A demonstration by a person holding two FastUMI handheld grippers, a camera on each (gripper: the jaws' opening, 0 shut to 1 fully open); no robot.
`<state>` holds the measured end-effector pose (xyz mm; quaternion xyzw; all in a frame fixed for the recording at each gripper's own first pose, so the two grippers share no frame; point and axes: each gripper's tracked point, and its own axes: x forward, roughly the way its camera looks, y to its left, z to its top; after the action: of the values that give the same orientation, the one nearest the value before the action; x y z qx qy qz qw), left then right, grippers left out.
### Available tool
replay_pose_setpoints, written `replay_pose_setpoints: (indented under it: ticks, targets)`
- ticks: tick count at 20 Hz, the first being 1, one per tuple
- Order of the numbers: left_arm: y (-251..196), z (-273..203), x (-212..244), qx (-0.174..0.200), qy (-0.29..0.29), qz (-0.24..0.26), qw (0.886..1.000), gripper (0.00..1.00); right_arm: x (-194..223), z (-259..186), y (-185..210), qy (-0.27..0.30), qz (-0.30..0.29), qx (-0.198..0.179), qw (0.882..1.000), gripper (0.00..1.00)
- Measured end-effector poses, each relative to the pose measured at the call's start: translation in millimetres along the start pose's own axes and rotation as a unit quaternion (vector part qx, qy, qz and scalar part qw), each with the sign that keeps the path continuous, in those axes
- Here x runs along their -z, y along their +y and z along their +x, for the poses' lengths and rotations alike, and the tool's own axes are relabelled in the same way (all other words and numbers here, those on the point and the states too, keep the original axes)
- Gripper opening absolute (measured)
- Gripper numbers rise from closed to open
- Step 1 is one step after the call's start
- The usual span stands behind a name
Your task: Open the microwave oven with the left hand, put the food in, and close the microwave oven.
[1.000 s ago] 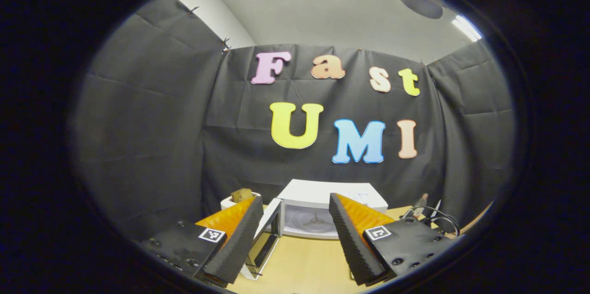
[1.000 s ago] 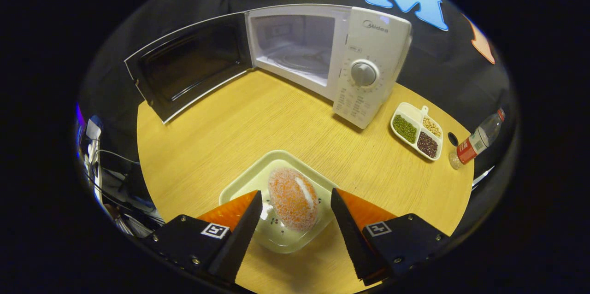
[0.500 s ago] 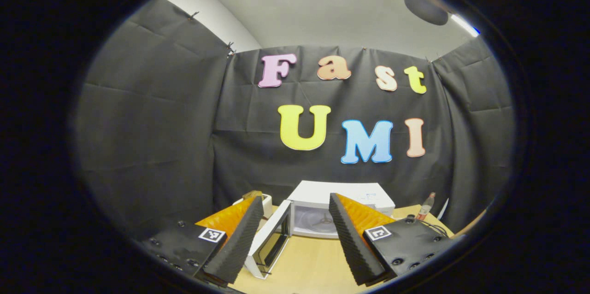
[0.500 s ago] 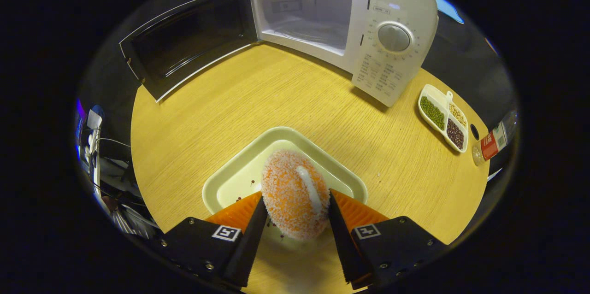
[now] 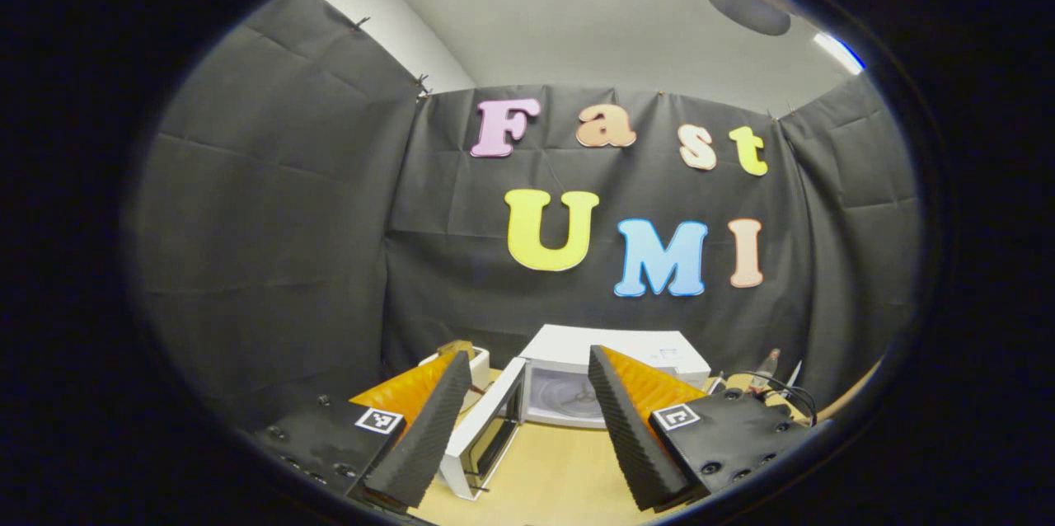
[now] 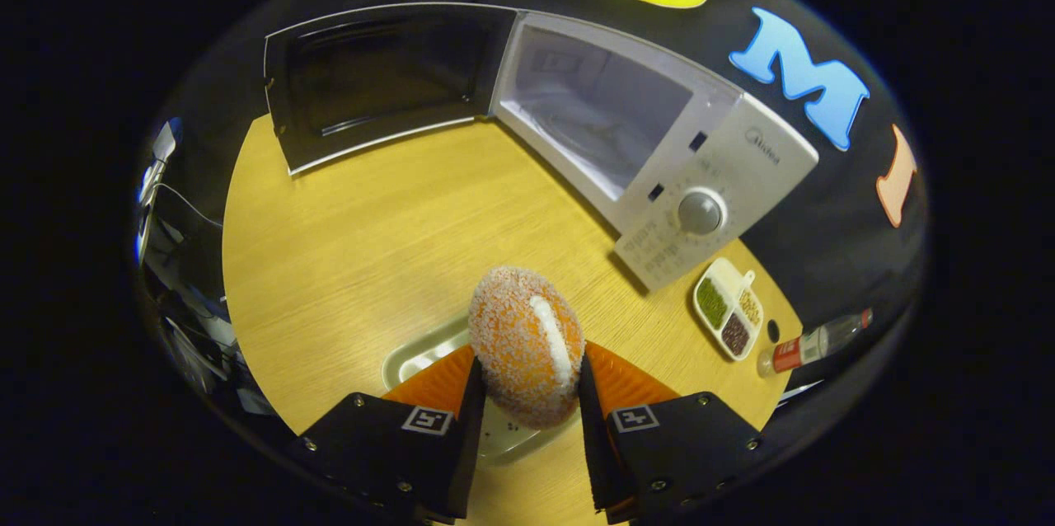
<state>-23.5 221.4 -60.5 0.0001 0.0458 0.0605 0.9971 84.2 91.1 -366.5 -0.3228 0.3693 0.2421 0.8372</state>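
Lifted off the tray (image 6: 412, 357) since a moment ago, the food (image 6: 526, 345) sits low-centre, pinched by the right gripper (image 6: 524, 394); microwave oven (image 6: 626, 155) open above. Left gripper (image 5: 521, 382) spread, tilted upward.

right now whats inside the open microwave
The microwave cavity holds a glass turntable and no food; the sugared bun sits in the right tongs. Its near corners are hidden by the frame.

The white microwave oven (image 6: 659, 155) stands on the table, door (image 6: 379, 81) swung wide open; the sugar-coated orange food (image 6: 526, 345) sits upright between the tongs.
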Motion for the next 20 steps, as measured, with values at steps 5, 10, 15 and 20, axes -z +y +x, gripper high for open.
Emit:
replay_pose_setpoints:
  ticks: [5,10,15,20]
  targets:
    - [13.0,6.1,6.2,0.001,-0.008,-0.029,1.000,0.94,-89.1,-7.1,-27.2,-0.077,-0.038,0.045,0.995,0.55]
    - [40.4,-2.1,5.9,-0.028,-0.018,-0.040,0.999,0.93,-141.2,12.5,-39.7,-0.119,-0.120,0.098,0.981,0.55]
    - [64.5,-10.3,3.7,-0.049,-0.015,-0.021,0.998,0.93,-166.3,50.4,-49.4,-0.126,-0.163,0.147,0.967,0.55]
    - [81.0,-11.0,13.4,-0.065,0.001,-0.011,0.998,0.93,-173.2,93.9,-61.1,-0.106,-0.209,0.185,0.954,0.55]
